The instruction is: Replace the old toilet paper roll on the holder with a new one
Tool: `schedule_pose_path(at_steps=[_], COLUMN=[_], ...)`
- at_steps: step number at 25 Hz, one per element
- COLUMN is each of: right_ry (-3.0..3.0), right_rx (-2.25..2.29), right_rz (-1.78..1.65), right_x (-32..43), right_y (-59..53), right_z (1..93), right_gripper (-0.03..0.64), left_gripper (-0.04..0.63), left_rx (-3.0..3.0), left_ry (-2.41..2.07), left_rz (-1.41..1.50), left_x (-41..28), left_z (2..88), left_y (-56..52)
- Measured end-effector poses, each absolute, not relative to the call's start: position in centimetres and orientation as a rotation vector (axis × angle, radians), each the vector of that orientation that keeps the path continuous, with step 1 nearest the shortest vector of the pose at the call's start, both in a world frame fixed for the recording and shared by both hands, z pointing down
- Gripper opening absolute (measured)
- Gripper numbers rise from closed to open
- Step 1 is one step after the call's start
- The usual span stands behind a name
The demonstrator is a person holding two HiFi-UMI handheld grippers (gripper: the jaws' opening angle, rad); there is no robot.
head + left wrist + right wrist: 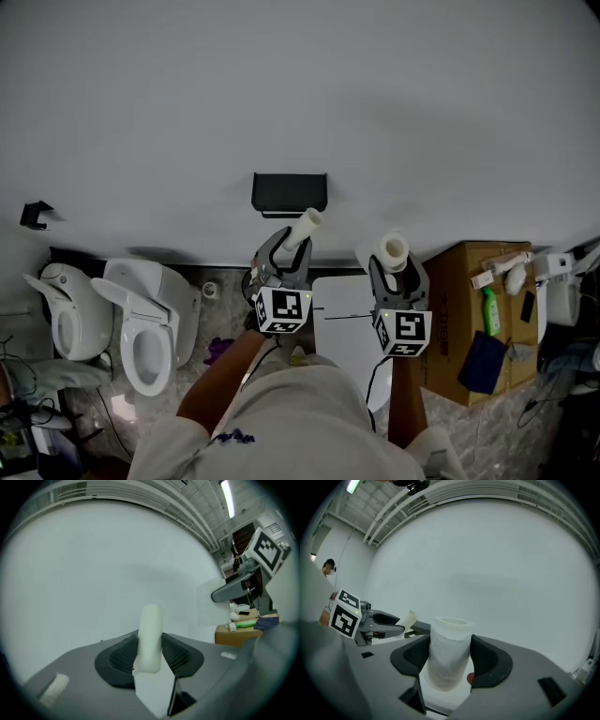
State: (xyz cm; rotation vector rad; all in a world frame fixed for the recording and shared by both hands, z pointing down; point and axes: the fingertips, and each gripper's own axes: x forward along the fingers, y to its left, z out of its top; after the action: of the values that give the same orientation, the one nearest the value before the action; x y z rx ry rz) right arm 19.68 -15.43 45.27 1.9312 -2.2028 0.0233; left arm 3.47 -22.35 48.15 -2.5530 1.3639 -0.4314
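Head view: the left gripper (284, 253) and the right gripper (397, 272) are both raised in front of a plain white wall (300, 94), side by side and apart. The black holder (289, 193) is fixed to that wall, just beyond and above the left gripper, and carries no roll.

The left gripper's jaws are clamped on an empty cardboard tube (305, 227), pinching its near end so that the rest sticks out past the fingertips, tilted toward the holder's lower right corner without touching it. In the left gripper view the tube stands between the two ribbed pads, pressed from both sides.

The right gripper's jaws are closed on a new toilet paper roll (388, 250), to the right of the holder. The right gripper view shows it upright between the dark pads, its open core facing up and paper bulging slightly around the grip.

A white toilet (145, 319) stands on the floor at far left. A cardboard box (459, 356) at right carries a green bottle (490, 312) among other small items.
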Motion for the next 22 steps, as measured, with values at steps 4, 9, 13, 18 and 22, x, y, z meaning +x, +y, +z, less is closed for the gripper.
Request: schedule_pose_path(at_steps=[4,9,13,18,22], right_ry=[-2.19,-2.188,-2.191,-2.192,-2.199], right_rx=[1.899,1.876,1.85,1.847,1.839], right_rz=[0.022,-0.002,-0.017,-0.008,-0.003], right_x=[18.6,17.8,17.1,16.7,16.1], right_y=[-16.0,-16.1,-16.0,-16.2,-16.3], right_z=[46.0,46.4,46.3,46.7,46.9], right_gripper=[0.27,0.27,0.27,0.268,0.269], left_gripper=[0.17,0.17,0.17,0.169,0.169], left_rx=[-2.541,-2.522,-2.528,-2.498,-2.487], left_ry=[1.453,1.525,1.596,1.69,1.737], left_rz=[-0.356,-0.237,-0.173,-0.079,-0.057], left_x=[0.3,-2.4,-4.8,-8.0,-10.3], left_z=[46.6,44.9,44.1,43.0,42.8], left_y=[-21.6,-21.2,-20.9,-20.9,-20.8])
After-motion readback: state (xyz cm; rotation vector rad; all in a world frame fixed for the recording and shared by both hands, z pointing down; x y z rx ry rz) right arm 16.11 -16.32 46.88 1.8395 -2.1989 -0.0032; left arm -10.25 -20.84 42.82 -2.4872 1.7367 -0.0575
